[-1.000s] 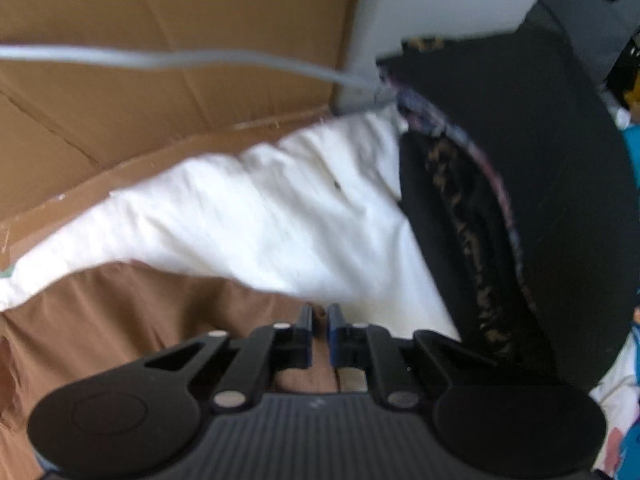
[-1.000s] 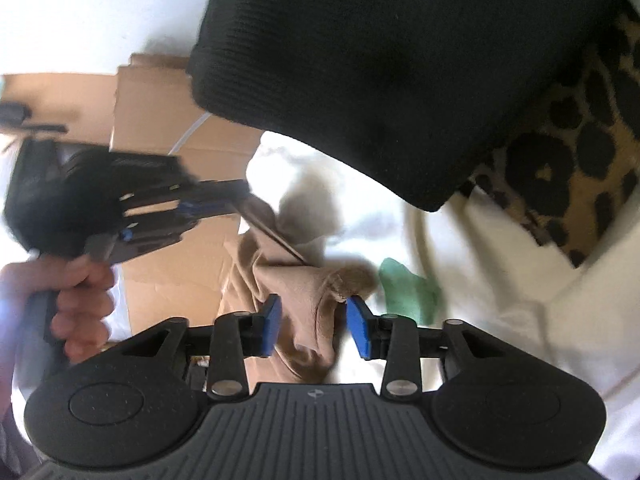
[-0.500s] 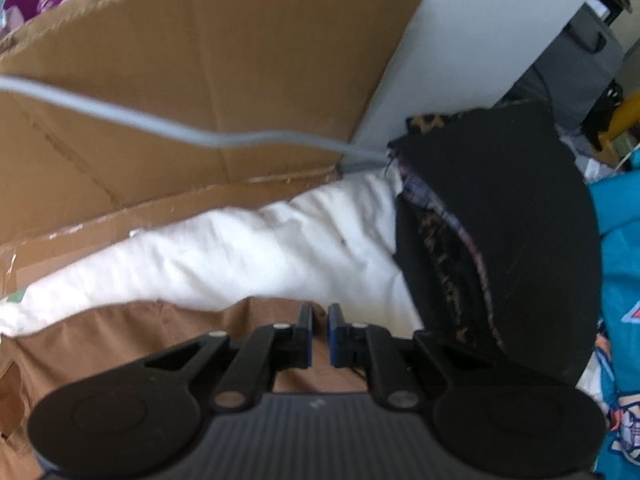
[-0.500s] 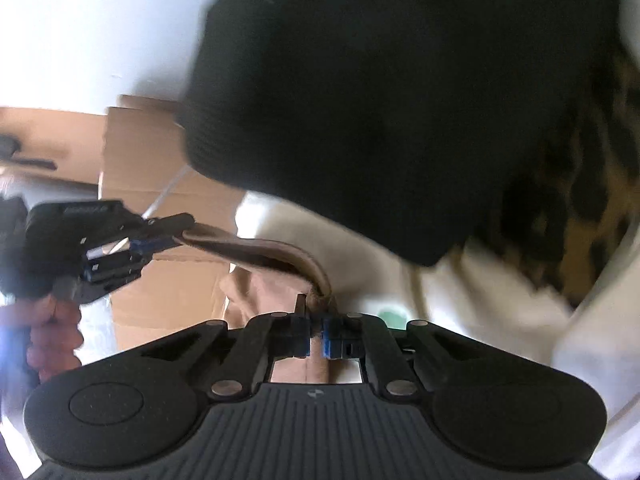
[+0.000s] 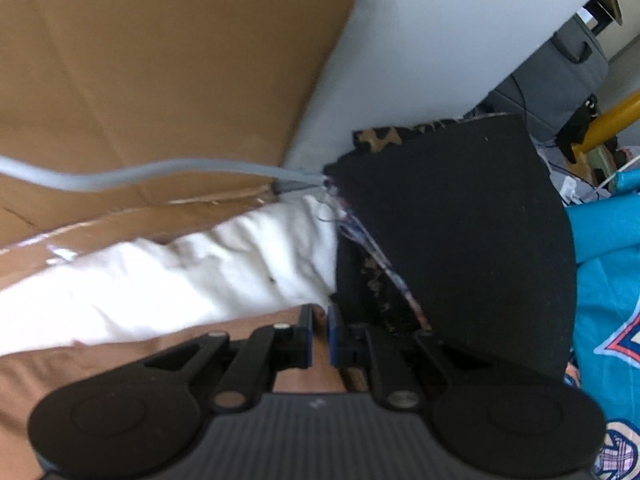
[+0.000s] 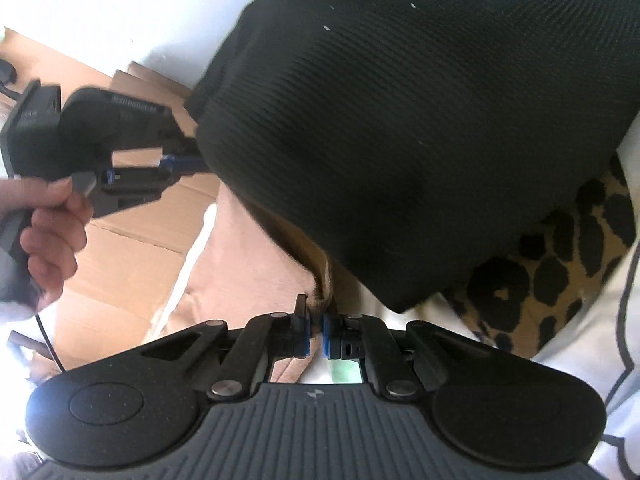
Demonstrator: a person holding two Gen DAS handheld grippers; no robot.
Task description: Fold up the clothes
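Tan garment [image 6: 256, 264] | pinched by right gripper [image 6: 316, 330] and left gripper [image 5: 319, 334] | over white bedding [image 5: 168, 280] | cardboard box [image 5: 168, 72] behind

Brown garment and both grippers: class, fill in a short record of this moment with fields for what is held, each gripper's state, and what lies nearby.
held item: soft brown fabric garment
left gripper: shut on the brown garment
right gripper: shut on a bunched edge of the brown garment
nearby clothes: black ribbed knit garment; leopard-print fabric; turquoise printed shirt
underneath: white cloth
background: brown cardboard box; grey cable
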